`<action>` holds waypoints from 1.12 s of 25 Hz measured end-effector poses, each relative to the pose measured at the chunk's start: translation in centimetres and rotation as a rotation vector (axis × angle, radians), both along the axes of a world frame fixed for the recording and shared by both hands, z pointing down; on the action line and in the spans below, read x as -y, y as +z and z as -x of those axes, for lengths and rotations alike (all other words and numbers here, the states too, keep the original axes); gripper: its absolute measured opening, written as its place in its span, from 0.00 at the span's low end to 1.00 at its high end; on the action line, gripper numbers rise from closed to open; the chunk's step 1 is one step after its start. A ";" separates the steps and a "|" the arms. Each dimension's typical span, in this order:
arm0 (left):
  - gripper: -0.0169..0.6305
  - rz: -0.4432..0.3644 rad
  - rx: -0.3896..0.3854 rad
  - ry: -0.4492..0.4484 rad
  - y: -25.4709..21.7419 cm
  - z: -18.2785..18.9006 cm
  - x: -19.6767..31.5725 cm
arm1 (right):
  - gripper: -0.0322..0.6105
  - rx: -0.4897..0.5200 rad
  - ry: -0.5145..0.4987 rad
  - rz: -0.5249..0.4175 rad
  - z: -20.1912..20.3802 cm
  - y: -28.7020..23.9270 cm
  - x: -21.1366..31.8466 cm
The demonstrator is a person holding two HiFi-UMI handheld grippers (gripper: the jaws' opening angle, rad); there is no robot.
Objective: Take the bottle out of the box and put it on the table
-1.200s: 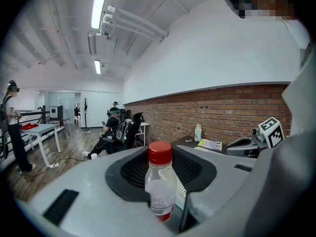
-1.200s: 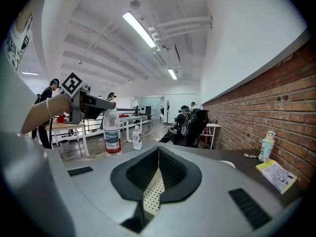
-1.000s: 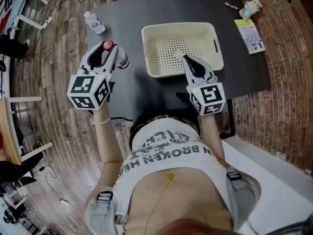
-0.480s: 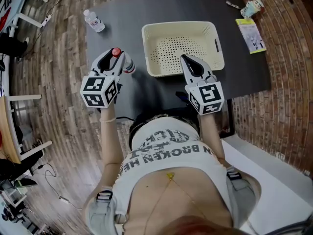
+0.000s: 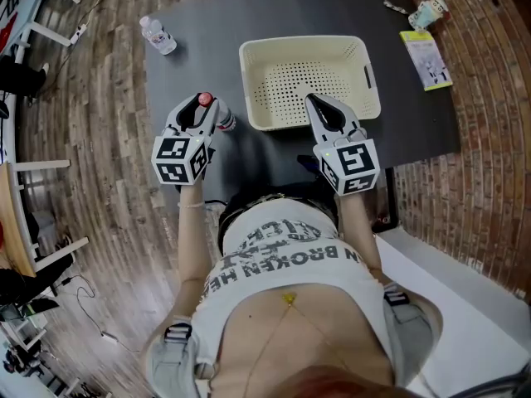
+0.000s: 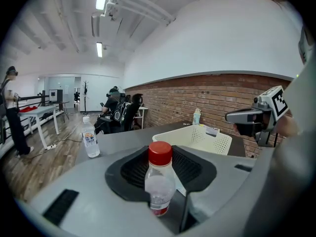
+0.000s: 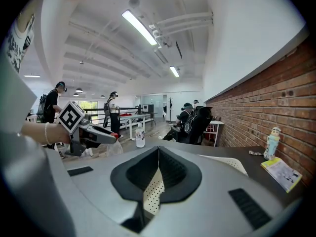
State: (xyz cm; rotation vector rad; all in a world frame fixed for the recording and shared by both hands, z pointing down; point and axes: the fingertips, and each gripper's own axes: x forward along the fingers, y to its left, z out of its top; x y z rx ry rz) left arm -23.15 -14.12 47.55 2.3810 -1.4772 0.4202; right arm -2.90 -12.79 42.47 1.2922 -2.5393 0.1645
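A small clear bottle (image 5: 222, 122) with a red cap is held in my left gripper (image 5: 199, 110), which is shut on it just left of the cream perforated box (image 5: 307, 50). The bottle is over the dark table (image 5: 265, 160), outside the box. In the left gripper view the bottle (image 6: 159, 184) stands upright between the jaws, with the box (image 6: 197, 138) behind it. My right gripper (image 5: 318, 106) is shut on nothing, and its tips are at the box's near rim. In the right gripper view the box (image 7: 154, 189) shows through the closed jaws of the right gripper (image 7: 158, 154).
A second water bottle (image 5: 158, 36) stands at the table's far left corner. A yellow-green booklet (image 5: 425, 60) and a small figurine (image 5: 428, 10) lie at the far right. The table's near edge is close to the person's body. Wooden floor and chairs are to the left.
My left gripper has carried the bottle rightward and nearer to the box and the person, and lower. The right gripper has barely moved.
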 end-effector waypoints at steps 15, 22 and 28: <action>0.26 -0.050 -0.068 0.004 1.3 -0.7 -1.6 | 0.06 -0.005 -0.012 0.015 0.6 0.6 0.1; 0.26 -0.059 -0.054 -0.002 1.3 -0.6 -1.9 | 0.06 -0.001 -0.003 0.011 0.3 0.3 0.3; 0.26 -0.073 -0.017 -0.007 1.5 -0.6 -1.8 | 0.06 -0.001 0.001 0.001 -0.5 0.2 0.4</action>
